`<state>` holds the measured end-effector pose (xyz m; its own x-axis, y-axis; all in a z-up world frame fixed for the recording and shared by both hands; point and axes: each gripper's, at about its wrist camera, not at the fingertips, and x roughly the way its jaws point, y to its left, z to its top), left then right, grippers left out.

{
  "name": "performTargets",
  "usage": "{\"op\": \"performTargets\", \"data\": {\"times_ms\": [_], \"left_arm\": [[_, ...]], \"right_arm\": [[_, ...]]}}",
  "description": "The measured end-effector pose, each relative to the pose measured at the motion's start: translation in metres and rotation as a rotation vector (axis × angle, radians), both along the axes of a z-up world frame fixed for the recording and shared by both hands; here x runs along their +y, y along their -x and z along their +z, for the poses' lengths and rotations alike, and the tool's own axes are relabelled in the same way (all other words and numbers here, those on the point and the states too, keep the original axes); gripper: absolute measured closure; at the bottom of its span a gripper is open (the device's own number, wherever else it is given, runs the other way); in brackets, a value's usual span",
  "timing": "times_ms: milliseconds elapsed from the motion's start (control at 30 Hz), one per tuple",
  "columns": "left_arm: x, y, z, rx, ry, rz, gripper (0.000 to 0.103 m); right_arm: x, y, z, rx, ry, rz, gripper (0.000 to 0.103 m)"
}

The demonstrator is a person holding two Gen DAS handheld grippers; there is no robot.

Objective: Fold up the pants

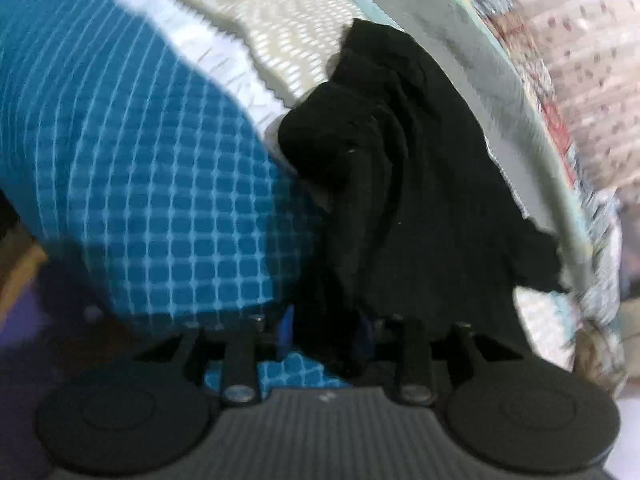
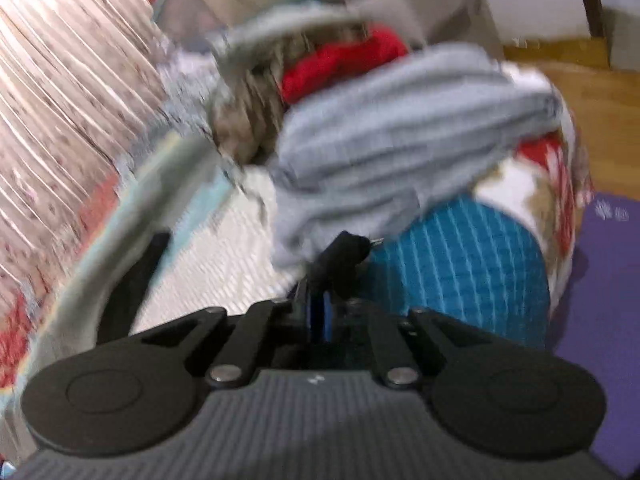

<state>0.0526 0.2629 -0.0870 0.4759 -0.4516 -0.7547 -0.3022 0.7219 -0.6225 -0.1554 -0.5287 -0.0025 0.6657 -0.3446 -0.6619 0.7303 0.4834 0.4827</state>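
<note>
The black pants hang bunched and creased in the left wrist view, draped over a bed. My left gripper is shut on their near end; the dark cloth runs down between its blue pads. In the blurred right wrist view, my right gripper has its jaws together, and a dark piece sits at its tip. I cannot tell whether that piece is cloth. The pants do not show clearly in that view.
A blue grid-patterned cover and a white textured blanket lie on the bed. A floral quilt lies at the right. In the right wrist view a heap of grey-blue cloth, red cloth, purple mat and wood floor show.
</note>
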Motion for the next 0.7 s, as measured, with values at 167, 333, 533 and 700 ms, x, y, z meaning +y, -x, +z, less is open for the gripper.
{"op": "performTargets", "data": {"times_ms": [167, 333, 533, 700], "left_arm": [[0.031, 0.006, 0.022, -0.058, -0.045, 0.066, 0.057], [0.063, -0.002, 0.051, -0.142, -0.133, 0.166, 0.057], [0.049, -0.08, 0.088, -0.229, -0.308, 0.052, 0.057], [-0.019, -0.176, 0.109, -0.355, -0.547, -0.161, 0.049]], "right_arm": [[0.015, 0.01, 0.007, -0.027, 0.065, -0.088, 0.087], [0.036, 0.004, 0.027, 0.022, 0.29, -0.145, 0.066], [0.033, -0.007, 0.049, -0.064, 0.313, -0.132, 0.062], [0.032, -0.088, 0.076, -0.138, 0.145, 0.173, 0.062]]}}
